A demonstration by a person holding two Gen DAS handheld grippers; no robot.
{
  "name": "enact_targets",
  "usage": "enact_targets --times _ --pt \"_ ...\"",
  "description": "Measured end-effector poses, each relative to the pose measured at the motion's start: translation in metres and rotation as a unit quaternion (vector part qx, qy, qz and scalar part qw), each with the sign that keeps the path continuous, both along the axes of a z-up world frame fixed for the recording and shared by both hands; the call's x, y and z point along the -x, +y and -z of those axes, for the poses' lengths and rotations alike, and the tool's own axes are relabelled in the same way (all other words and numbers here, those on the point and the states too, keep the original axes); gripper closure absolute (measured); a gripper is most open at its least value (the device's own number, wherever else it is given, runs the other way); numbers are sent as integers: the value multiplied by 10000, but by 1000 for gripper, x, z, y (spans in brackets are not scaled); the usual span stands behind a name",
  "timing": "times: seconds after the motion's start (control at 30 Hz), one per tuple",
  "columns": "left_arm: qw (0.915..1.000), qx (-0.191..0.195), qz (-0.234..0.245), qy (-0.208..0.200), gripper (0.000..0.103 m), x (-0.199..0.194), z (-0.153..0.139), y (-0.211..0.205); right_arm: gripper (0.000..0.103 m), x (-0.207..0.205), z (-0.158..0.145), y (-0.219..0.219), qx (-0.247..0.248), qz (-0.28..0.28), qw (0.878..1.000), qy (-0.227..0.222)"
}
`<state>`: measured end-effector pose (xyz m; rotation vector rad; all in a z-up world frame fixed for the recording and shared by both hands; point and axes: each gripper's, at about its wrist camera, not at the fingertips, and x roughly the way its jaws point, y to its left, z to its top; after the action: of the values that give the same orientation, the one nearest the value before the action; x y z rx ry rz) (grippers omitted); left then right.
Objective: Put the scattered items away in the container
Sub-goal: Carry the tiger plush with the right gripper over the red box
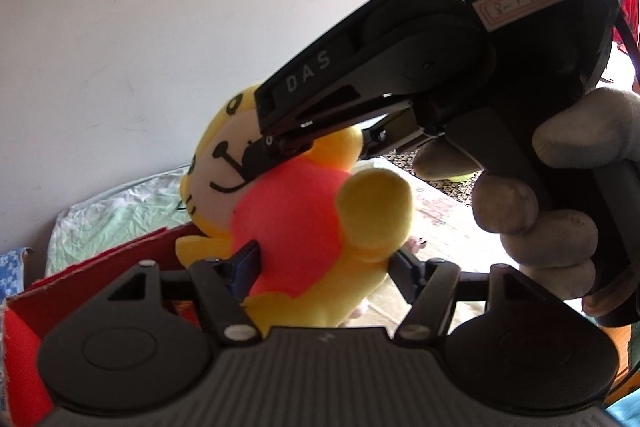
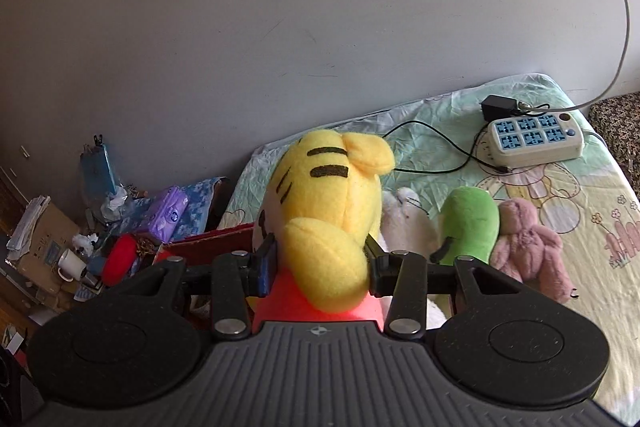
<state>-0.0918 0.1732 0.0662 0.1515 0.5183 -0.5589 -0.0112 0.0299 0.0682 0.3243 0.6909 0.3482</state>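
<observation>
Left hand-held gripper [image 1: 324,263] clamped across the pink belly of the yellow tiger plush [image 1: 296,211], pads pressed into the fabric on both sides, jaws partway apart around its bulk. Right hand-held gripper [image 2: 320,267] likewise closed on the same plush [image 2: 328,195], seen from behind the striped head, fingers pinching just below a yellow paw; in the left wrist view its black body reaches in from the upper right, tips at the toy's neck, handle wrapped by a grey-gloved hand [image 1: 560,195]. Plush held up in the air between both tools, above the bed [image 2: 560,267] and just beyond the near edge of the red container [image 1: 100,267], whose wall shows at lower left. Spread over the bed, a pale green cartoon-print sheet. Lying on that sheet to the right of the held toy: green plush [image 2: 470,223], pink plush [image 2: 532,247] touching it, white plush [image 2: 404,223] partly hidden behind the tiger. Farther back near the wall, white power strip [image 2: 536,141] with a black adapter [image 2: 498,107] plugged beside it and a thin black cable trailing across the sheet. Left of the bed, cluttered floor corner with a cardboard box [image 2: 44,239], purple tissue pack [image 2: 170,213], red round object [image 2: 120,255], white mug [image 2: 72,263].
</observation>
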Motion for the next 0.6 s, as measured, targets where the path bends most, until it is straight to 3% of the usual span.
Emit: enact_targets --times 0.33,0.6 --pt "9976 373 139 571 34 -26 33 58 58 -14 21 63 614 211 9978 92" --pt "9924 589 227 1058 34 -43 62 73 58 -33 37 107 1766 115 9836 343"
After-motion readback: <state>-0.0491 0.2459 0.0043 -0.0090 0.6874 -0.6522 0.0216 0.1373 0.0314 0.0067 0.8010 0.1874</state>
